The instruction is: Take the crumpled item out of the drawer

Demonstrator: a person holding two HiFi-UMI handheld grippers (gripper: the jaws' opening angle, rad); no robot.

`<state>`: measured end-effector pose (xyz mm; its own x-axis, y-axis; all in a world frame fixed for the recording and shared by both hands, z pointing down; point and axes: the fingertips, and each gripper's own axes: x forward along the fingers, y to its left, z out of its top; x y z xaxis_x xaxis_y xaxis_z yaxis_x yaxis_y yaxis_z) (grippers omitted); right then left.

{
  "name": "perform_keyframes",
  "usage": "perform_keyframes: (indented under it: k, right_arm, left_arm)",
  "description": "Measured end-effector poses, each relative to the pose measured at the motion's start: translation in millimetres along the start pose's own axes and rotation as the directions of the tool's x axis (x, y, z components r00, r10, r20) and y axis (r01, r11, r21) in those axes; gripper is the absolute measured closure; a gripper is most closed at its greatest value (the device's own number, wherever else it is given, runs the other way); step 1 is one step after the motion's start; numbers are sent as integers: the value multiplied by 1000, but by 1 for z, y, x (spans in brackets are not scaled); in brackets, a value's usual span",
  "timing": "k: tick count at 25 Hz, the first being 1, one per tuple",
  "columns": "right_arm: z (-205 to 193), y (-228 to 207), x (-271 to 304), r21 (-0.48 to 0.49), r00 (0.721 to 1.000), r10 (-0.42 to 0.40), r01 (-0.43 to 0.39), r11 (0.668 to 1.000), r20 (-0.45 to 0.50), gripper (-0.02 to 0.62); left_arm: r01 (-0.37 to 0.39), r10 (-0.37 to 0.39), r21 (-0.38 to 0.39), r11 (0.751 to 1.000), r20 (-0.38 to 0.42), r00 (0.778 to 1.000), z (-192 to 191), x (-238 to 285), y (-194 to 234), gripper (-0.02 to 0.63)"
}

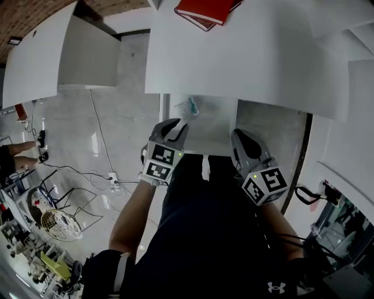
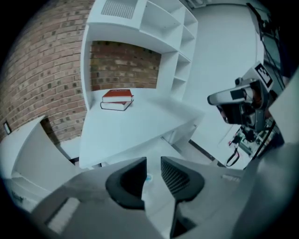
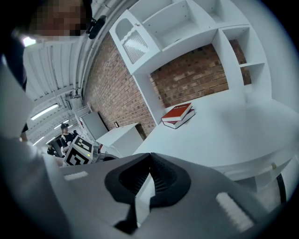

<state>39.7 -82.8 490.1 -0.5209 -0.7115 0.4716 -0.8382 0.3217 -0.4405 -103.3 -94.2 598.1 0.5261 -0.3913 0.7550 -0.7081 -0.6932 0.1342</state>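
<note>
A small crumpled pale-blue item (image 1: pixel 191 107) lies at the back of the open white drawer (image 1: pixel 215 125) under the white desk (image 1: pixel 251 58). My left gripper (image 1: pixel 176 127) hovers over the drawer's front left, a short way in front of the item. Its jaws are open with nothing between the pads. In the left gripper view the crumpled item (image 2: pixel 148 178) shows as a blue speck through the gap of the left gripper (image 2: pixel 153 161). My right gripper (image 1: pixel 239 136) hangs at the drawer's right edge. In its own view the right gripper (image 3: pixel 150 155) is shut and empty.
Two red books (image 1: pixel 205 10) lie stacked on the desk's far side. A white cabinet (image 1: pixel 58 52) stands to the left. Cables and a power strip (image 1: pixel 112 176) and a wire basket (image 1: pixel 61 225) lie on the floor at left. Shelves (image 3: pixel 187 28) rise above the desk.
</note>
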Motion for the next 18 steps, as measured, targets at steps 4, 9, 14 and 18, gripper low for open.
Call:
perform_keyframes:
  k: [4,9,14,18]
  right_arm:
    - [-5,-14,-4,38,999,-49,48,998,13,592]
    - [-16,-27,-6,73,996,-92,91,993,13,592]
    - [-30,-38,-12,107,992,-128,127,986,2,592]
    - [-41,-52,-16,138,989,-150,149,979,-4,592]
  left_arm:
    - [16,0,135,991,-123,992,-21,30,-1,494]
    - [81,9,322,943,-270,963,-55,64,-2,489]
    - [133,6,365,922,-356,934,-79,91,-7,483]
    - [163,14,372,914,-430,903,-101,120,-4,483]
